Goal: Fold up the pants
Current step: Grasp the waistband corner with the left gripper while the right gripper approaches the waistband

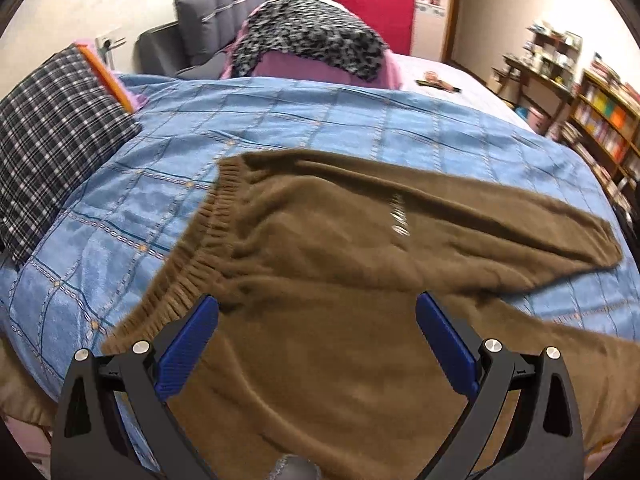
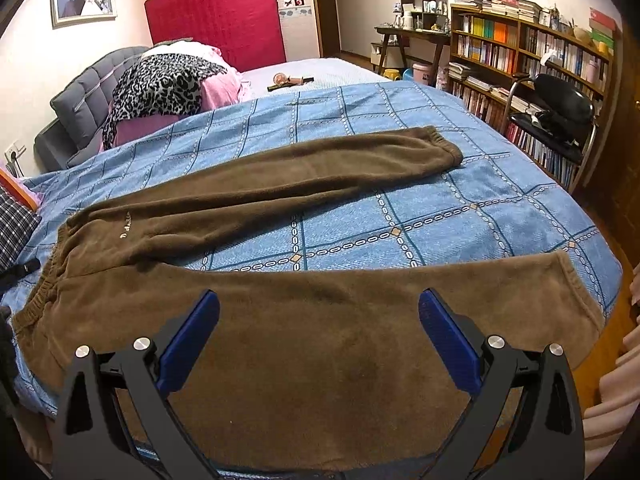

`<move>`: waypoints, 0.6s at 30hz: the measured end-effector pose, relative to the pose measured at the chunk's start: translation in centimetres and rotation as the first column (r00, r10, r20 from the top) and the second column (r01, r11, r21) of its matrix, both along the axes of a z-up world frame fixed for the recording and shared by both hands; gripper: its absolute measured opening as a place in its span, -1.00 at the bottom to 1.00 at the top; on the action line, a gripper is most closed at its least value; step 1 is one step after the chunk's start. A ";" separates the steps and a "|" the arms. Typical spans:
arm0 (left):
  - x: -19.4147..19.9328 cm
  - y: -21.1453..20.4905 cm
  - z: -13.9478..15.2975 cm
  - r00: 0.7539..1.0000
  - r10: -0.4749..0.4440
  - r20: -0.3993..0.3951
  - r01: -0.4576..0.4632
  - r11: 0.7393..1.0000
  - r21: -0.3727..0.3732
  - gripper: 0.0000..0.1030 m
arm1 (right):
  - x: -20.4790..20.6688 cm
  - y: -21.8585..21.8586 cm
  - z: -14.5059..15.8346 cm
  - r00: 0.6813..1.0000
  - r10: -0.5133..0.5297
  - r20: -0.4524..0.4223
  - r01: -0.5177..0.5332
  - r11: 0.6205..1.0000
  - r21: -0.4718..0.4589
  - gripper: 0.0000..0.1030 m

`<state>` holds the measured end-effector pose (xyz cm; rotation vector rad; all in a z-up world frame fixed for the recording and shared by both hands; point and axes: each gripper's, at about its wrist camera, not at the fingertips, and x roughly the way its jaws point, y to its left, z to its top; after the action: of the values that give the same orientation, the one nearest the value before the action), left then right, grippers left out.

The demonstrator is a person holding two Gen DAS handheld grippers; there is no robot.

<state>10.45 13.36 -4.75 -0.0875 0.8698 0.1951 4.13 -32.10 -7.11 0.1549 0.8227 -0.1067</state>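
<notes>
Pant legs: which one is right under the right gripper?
The near leg, running across the bed's front edge below the open right gripper. The far leg angles away, blue bedspread showing between them.

One pair of brown pants (image 2: 256, 208) lay on one blue quilt (image 2: 460, 216). Two grippers showed, the left gripper (image 1: 318, 308) and the right gripper (image 2: 319, 306). One plaid pillow (image 1: 52, 140) sat nearby.

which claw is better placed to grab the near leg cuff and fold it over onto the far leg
Right. The right claw hovers open over the near leg, closer to its cuff; the left claw sits open by the waistband.
</notes>
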 end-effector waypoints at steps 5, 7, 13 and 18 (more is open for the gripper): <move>3.5 4.6 -0.4 0.996 0.085 -0.018 -0.086 0.996 -0.028 0.91 | 1.4 0.6 -0.7 1.000 0.015 -0.025 -0.015 1.000 0.003 0.95; 5.2 6.7 -0.8 0.992 0.120 -0.026 -0.121 0.992 -0.040 0.91 | 2.0 0.8 -1.0 0.999 0.021 -0.033 -0.021 1.000 0.003 0.95; 9.6 10.8 -1.7 0.985 0.166 -0.048 -0.168 0.985 -0.043 0.91 | 4.2 1.5 -2.0 0.997 0.037 -0.066 -0.036 0.999 0.005 0.95; 14.0 13.1 -3.3 0.982 0.173 -0.079 -0.176 0.984 -0.035 0.91 | 6.0 2.0 -3.1 0.994 0.051 -0.098 -0.050 0.999 0.013 0.95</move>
<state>24.41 26.48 -8.08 -0.1975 0.9422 0.3465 10.12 -30.11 -10.24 0.1393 0.9246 -0.0625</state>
